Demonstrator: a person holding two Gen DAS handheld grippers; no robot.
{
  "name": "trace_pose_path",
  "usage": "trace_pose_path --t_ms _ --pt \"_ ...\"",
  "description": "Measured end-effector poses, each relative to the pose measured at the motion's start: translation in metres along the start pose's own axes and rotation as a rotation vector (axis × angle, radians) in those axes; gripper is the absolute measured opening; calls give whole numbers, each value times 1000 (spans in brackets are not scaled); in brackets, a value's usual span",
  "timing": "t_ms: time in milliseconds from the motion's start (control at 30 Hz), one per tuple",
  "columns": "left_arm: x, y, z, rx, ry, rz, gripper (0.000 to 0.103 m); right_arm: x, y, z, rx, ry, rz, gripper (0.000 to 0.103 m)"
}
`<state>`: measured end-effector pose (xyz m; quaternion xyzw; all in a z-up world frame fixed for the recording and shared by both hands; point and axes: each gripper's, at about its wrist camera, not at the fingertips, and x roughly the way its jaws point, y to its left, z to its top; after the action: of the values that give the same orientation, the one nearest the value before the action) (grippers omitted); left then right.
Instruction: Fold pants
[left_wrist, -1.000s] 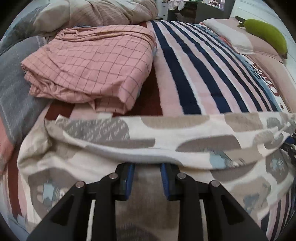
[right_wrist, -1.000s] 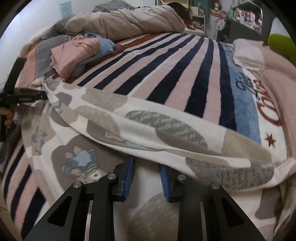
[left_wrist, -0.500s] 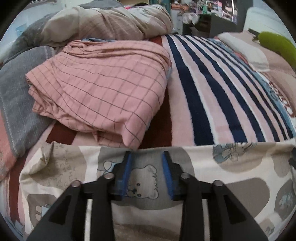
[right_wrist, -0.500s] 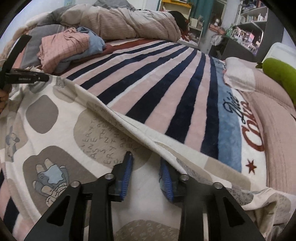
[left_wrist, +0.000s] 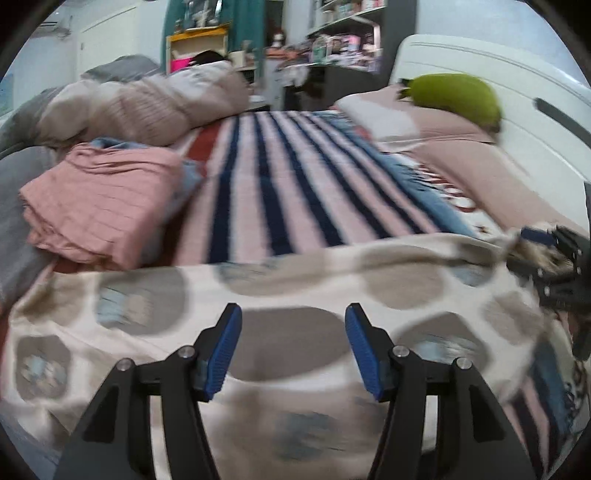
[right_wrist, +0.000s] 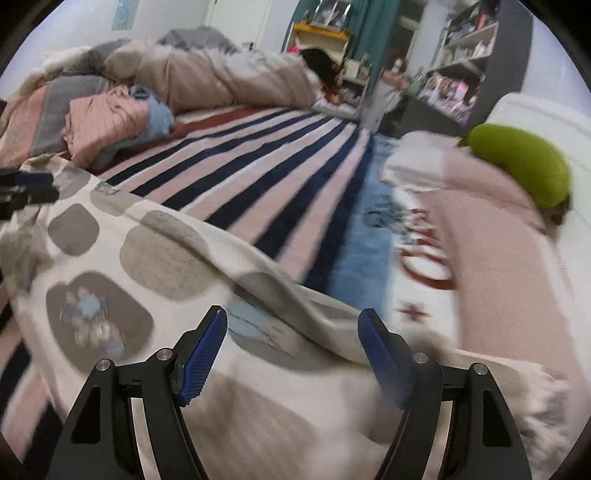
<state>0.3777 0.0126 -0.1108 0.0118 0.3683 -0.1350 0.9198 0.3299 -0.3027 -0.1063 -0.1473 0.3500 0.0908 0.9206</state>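
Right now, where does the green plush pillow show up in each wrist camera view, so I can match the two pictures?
Left wrist view: the green plush pillow sits upper right, on the pink pillow by the white headboard.
Right wrist view: the green plush pillow lies at the right edge, a little above the middle, on the same pink pillow.
Shared landmark: the folded pink checked cloth, on the left in both views.

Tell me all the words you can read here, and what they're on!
None can be read for sure.
Striped blanket: big red letters beside a red star, too blurred to read.
Patterned pants: any print on the grey patches is too blurred.
Shelf items: labels too small.
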Motion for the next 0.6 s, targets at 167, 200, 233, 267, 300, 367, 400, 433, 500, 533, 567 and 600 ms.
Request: trace_pose_path --t_ms 167,200,233,267,300,367,400,433,500,533,567,600 --pt "-7 -36 -18 -28 -17 -66 54 -54 -57 -31 20 4 -149 74" --pt "-6 -43 -21 -28 -19 -76 54 -62 -71 -38 30 14 -177 77" --pt "-6 -48 -23 -24 -16 -81 54 -68 -83 -45 35 28 -195 78" --pt "-5 -55 -25 -17 -8 -92 54 -73 -93 -51 39 42 -213 78" --pt "-4 -59 -27 -16 -3 -103 54 -78 -105 -59 48 57 -232 78" --pt "0 -71 -32 -9 13 -111 54 -85 -118 -69 68 62 -217 75" --pt "2 -75 -33 -4 17 -104 54 -88 -123 -72 83 57 -191 67" --pt "4 -80 -34 5 18 -92 54 -91 -125 -75 90 43 -174 63" --pt "7 -88 -36 15 18 -93 54 -97 -121 -77 48 18 -160 65" --pt "8 -89 -38 13 19 -98 54 -98 -118 -78 19 15 -166 68" --pt "9 -90 -38 12 21 -101 54 -95 -113 -78 -32 21 -181 71" --pt "10 -91 -38 12 21 -101 54 -92 -109 -79 -72 36 -187 75"
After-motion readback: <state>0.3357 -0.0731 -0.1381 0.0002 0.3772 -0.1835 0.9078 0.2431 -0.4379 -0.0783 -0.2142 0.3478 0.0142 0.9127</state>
